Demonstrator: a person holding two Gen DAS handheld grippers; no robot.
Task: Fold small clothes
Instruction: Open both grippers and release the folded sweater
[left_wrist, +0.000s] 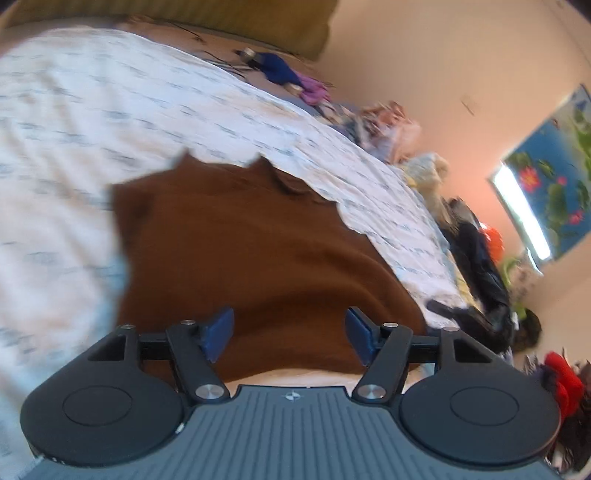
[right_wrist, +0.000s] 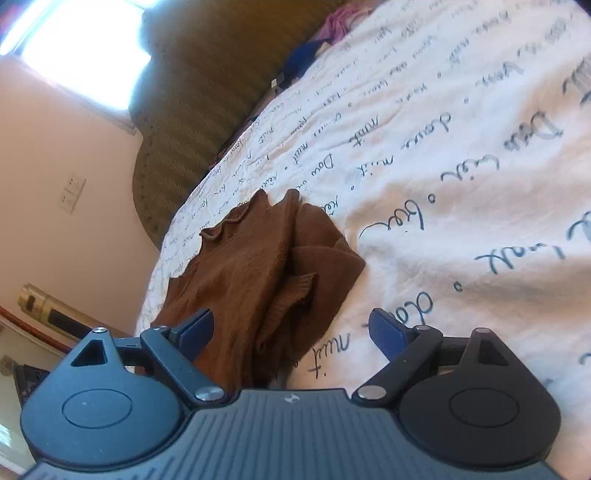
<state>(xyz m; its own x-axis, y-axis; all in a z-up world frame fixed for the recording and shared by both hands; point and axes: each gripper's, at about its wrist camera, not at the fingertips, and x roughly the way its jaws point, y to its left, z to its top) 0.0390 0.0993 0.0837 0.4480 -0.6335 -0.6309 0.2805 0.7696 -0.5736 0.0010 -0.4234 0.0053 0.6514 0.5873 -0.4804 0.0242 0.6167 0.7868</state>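
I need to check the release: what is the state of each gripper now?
Left gripper: open, holding nothing, above the brown knitted garment.
Right gripper: open, holding nothing; the brown knitted garment lies on the white printed bedsheet.

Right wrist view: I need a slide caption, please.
Right gripper, open, hovers over a partly folded brown knit garment on a script-printed white bedsheet.

1. Bedsheet (right_wrist: 461, 166): white cloth covered in rows of dark handwritten script, seen upside down and at a slant in the right wrist view. Only "nuit" can be made out, beside the brown garment (right_wrist: 258, 266) lying on the sheet; the other words are not legible.
2. Same bedsheet (left_wrist: 110, 110), left wrist view: script blurred, unreadable.
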